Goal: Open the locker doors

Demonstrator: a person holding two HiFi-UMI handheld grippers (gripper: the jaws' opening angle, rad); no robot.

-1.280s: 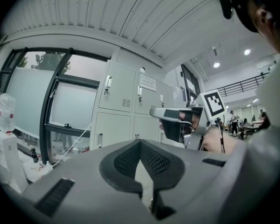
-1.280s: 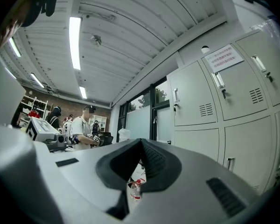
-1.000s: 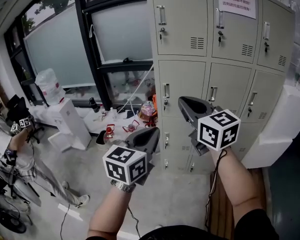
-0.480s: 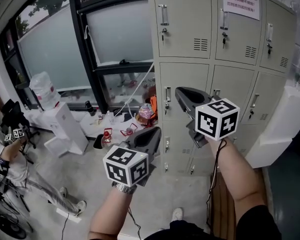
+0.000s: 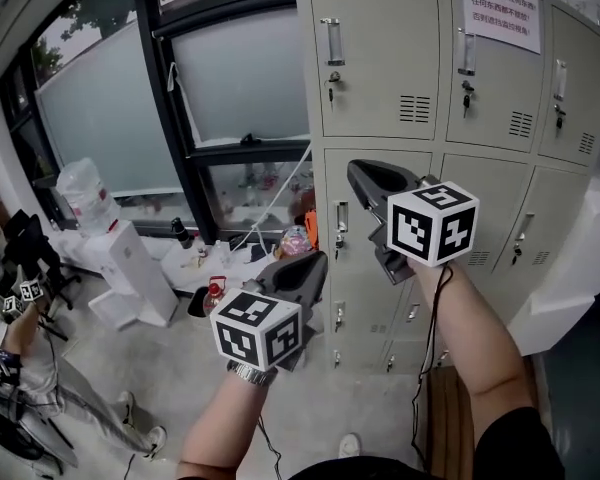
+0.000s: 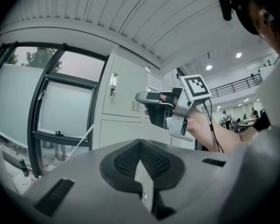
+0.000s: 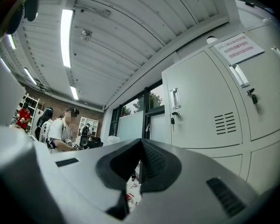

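Note:
A bank of beige lockers (image 5: 380,58) stands ahead with all visible doors closed, each with a metal handle (image 5: 331,41) and a key below it. A paper notice (image 5: 498,11) is stuck on an upper door. My right gripper (image 5: 360,174) is shut and empty, held just in front of the middle-row door by its handle (image 5: 341,218), apart from it. My left gripper (image 5: 313,265) is lower and further left, also shut on nothing. The left gripper view shows its own closed jaws (image 6: 141,147) and the right gripper (image 6: 151,98) against the lockers (image 6: 126,92). The right gripper view shows closed jaws (image 7: 141,148) below the upper doors (image 7: 200,106).
A black-framed window (image 5: 170,118) adjoins the lockers on the left. Below it stand a white water dispenser (image 5: 130,263) with a bottle (image 5: 80,193) and clutter on the floor (image 5: 215,268). A seated person (image 5: 20,348) is at far left. A white cabinet (image 5: 570,278) stands at right.
The view has closed in on the lockers and tilted up. My right gripper has risen slightly and edged left toward the middle-row handle. The left gripper has barely moved.

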